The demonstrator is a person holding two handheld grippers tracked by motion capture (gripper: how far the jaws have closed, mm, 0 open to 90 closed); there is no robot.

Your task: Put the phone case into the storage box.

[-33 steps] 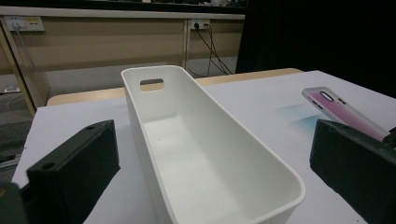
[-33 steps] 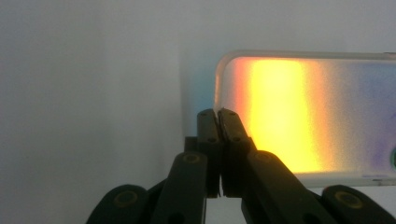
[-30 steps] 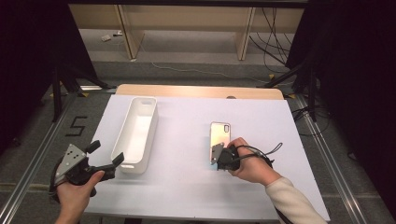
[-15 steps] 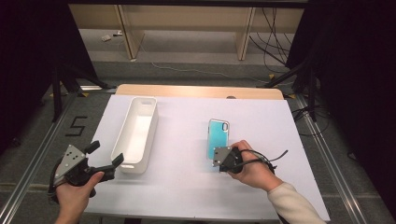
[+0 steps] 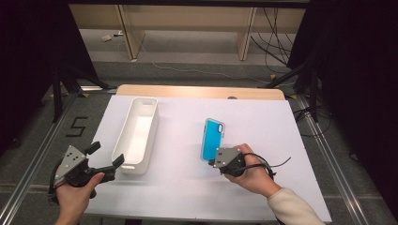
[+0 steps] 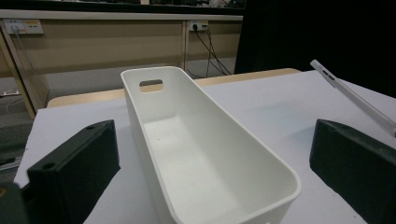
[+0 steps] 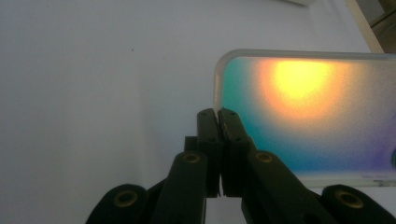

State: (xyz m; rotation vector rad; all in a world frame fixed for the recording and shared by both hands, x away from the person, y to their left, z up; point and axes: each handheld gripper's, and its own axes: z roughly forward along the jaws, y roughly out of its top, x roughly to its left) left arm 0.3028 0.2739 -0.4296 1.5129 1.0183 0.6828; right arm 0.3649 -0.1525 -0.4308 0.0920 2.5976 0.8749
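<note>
A turquoise phone case [image 5: 212, 138] with a clear rim is held by its near edge in my right gripper [image 5: 212, 161], right of the table's middle. In the right gripper view the jaws are shut on the case's rim [image 7: 217, 114], and the case [image 7: 303, 116] glows teal and orange. From the left gripper view the case [image 6: 350, 95] appears edge-on, tilted up off the table. My left gripper [image 5: 107, 154] stands open at the near left, pointing at the near end of an empty white bin [image 5: 136, 133]. The bin [image 6: 196, 140] lies straight ahead between the open jaws.
A white sheet [image 5: 281, 126] covers the table, with a wooden strip [image 5: 197, 91] along its far edge. A cable [image 5: 277, 163] trails right from the right gripper. The floor beside the table on the left bears a mark "5" [image 5: 77, 126].
The phone case has turned in the right gripper: a pale reflective side showed a second ago, now its turquoise side faces up. The right hand shifted slightly. The left gripper kept still.
</note>
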